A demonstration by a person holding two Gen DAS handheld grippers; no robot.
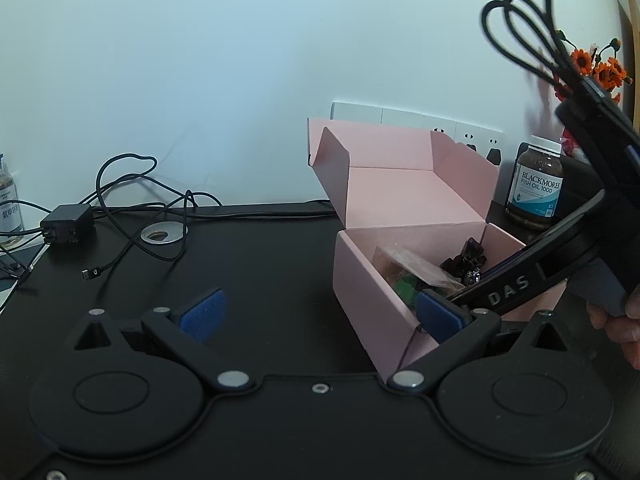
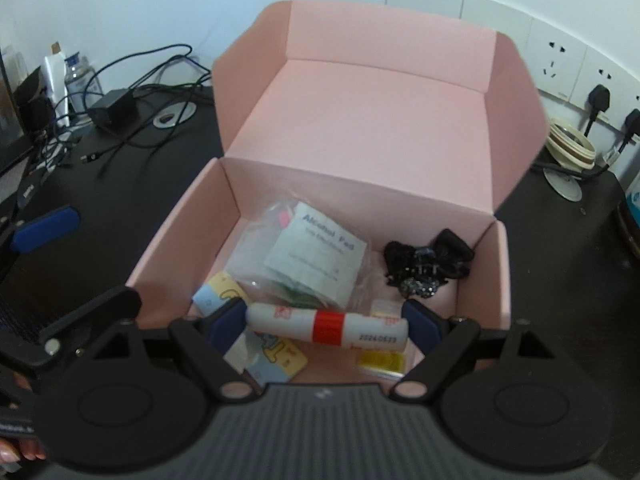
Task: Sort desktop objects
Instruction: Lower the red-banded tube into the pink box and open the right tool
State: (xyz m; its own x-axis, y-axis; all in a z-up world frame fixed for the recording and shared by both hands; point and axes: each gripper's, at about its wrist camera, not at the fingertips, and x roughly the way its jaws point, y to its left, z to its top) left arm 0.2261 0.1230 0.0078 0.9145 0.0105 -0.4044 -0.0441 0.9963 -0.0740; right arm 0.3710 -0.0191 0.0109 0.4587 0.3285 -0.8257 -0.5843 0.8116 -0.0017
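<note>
A pink cardboard box [image 2: 176, 256] stands on the black desk with its lid up. Inside lie an alcohol pad packet [image 2: 320, 248] in clear plastic, a black hair clip bundle [image 2: 424, 264], cartoon cards [image 2: 276, 360] and a yellow packet [image 2: 380, 362]. My right gripper [image 2: 326, 324] hangs over the box's near end, shut lengthwise on a white tube with a red band [image 2: 332, 326]. In the left wrist view the right gripper's body [image 1: 532, 276] reaches down into the box [image 1: 368, 292], its tips hidden. My left gripper [image 1: 320, 316] stands open and holds nothing, its right pad [image 1: 438, 316] beside the box's near wall.
A black charger [image 1: 66, 224] with tangled cables [image 1: 132, 208] lies at the desk's back left beside a metal grommet [image 1: 164, 235]. A fish oil bottle [image 1: 536, 184] and orange flowers [image 1: 600, 68] stand right of the box. Wall sockets [image 2: 560, 64] and a cream tape roll [image 2: 570, 144] sit behind.
</note>
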